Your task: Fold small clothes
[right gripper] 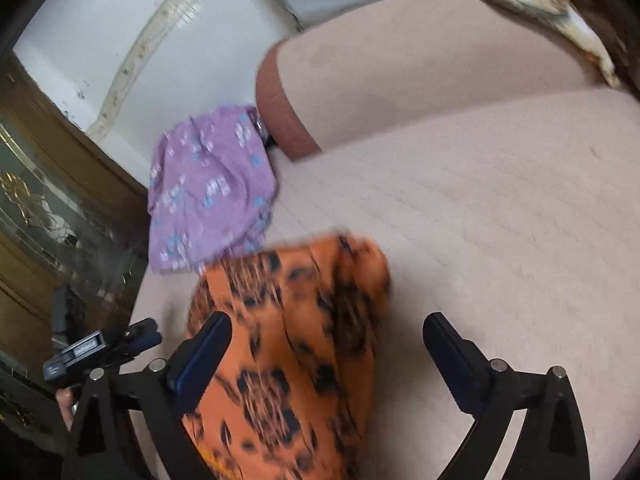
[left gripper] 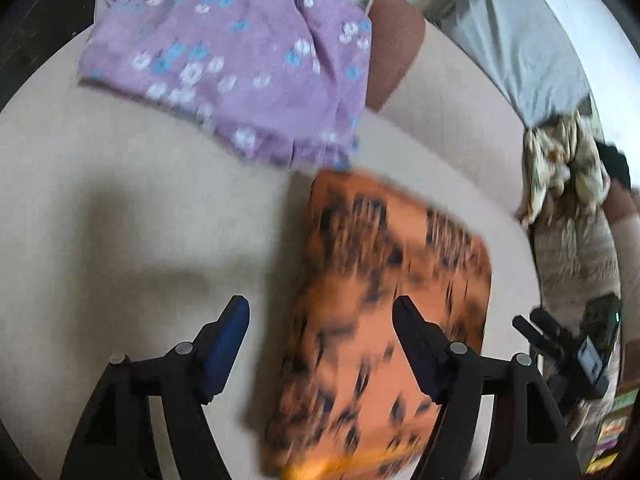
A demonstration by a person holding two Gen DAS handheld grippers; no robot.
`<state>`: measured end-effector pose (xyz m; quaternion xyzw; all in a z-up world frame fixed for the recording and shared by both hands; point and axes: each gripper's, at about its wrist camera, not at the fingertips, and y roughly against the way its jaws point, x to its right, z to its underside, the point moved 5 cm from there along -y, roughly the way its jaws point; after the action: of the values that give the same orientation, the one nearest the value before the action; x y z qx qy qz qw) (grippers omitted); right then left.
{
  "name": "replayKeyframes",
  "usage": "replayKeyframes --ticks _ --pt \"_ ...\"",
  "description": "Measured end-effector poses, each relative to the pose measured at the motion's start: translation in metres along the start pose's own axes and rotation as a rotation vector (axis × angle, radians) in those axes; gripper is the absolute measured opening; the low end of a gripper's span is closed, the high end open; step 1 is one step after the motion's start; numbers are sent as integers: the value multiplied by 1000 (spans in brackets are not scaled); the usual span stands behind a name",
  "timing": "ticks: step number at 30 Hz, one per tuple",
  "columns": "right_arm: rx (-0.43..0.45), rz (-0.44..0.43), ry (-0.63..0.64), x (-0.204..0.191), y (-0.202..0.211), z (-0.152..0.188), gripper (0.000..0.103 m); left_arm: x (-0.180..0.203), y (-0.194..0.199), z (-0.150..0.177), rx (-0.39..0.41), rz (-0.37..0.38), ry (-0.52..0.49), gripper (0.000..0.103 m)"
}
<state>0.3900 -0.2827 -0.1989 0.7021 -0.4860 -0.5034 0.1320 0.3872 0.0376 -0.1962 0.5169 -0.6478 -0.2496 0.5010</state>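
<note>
Two hand-held grippers are hovering over a beige cushioned seat with a folded orange garment with black markings lying flat beneath them. The left gripper is standing with jaws apart and empty, and so is the right gripper. A lilac floral garment is lying crumpled just beyond the orange one, nearly touching it. Judged risk: reaching across for the lilac piece may be dragging a finger over the orange fold and undoing it. Both views are blurring with motion, and no brand, label or writing is legible
</note>
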Motion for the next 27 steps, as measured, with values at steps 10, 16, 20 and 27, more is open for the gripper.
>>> replayKeyframes --ticks 10,16,20,27 --pt "-227 -67 -206 31 -18 114 51 -32 -16 79 -100 22 133 40" --pt "-237 -86 -188 27 -10 122 15 -35 0 95 -63 94 178 7" --pt "-251 -16 -146 30 -19 127 14 -36 -18 96 -69 22 156 7" --pt "-100 50 -83 13 27 145 36 -17 25 133 90 -247 3 81"
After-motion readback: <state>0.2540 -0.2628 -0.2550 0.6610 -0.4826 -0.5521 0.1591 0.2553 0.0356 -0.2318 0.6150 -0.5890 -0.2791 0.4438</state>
